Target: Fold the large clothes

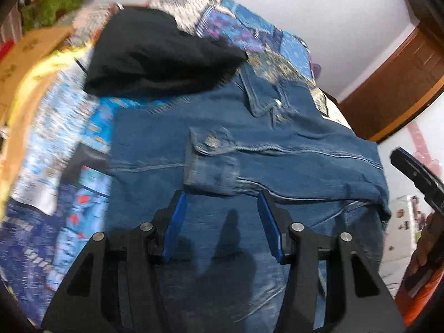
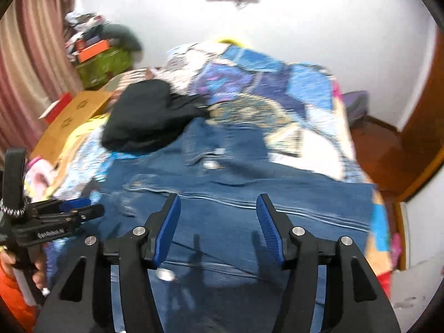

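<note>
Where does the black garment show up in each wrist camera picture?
Left wrist view: black garment lies upper left of centre, beyond the denim jacket.
Right wrist view: black garment sits left of centre, its near edge overlapping the denim jacket.
Shared landmark: the jacket's collar, just right of it.

This is a home bedroom: a bed point(image 2: 319, 127) with patchwork quilt point(image 1: 249, 27), pink curtains point(image 2: 30, 63), a wooden door point(image 1: 402, 83) and piled boxes point(image 2: 102, 58).

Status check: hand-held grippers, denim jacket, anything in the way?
Left hand-held gripper open, empty; right hand-held gripper likewise. Blue denim jacket lies on patchwork bedspread. Crumpled black garment overlaps its collar end.
</note>
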